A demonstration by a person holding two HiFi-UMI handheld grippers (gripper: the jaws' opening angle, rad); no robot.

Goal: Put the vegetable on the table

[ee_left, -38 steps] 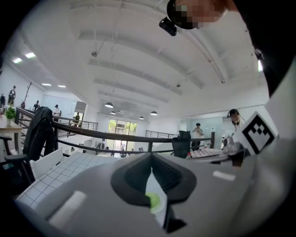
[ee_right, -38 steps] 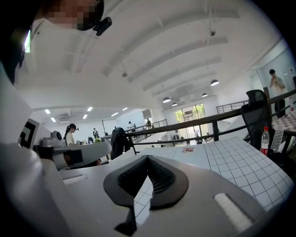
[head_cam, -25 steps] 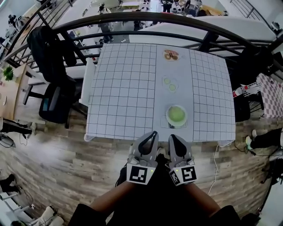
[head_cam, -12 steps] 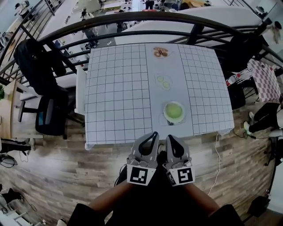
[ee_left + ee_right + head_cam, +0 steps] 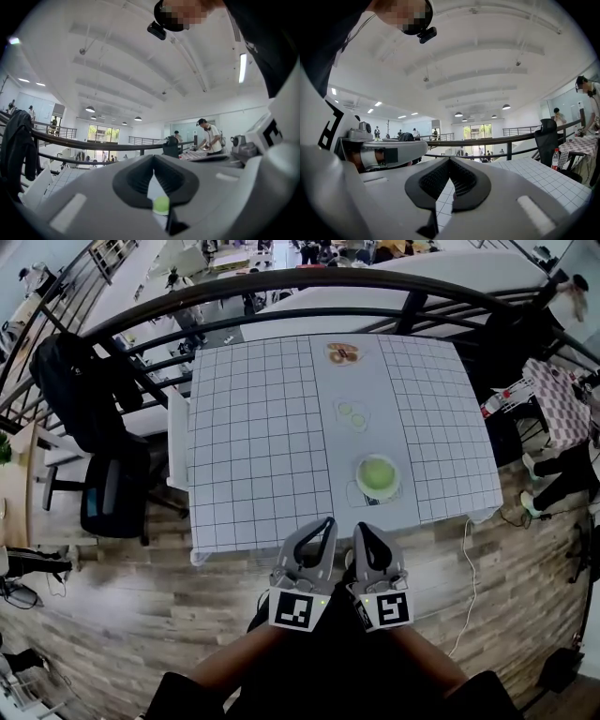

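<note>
A round green vegetable sits in a white dish near the front edge of the table, which has a grid-patterned cloth. Through the left gripper's jaws it shows as a small green spot. Farther back are a small dish of pale green slices and a plate of brownish food. My left gripper and right gripper are side by side just short of the table's front edge. Both are shut and hold nothing.
A black curved railing runs behind the table. An office chair with a dark jacket stands at the left. At the right are a dark chair and a checked cloth. A white cable lies on the wooden floor.
Both grippers have come a little closer to the table's front edge, and the view has shifted slightly. Both stay shut and empty.
</note>
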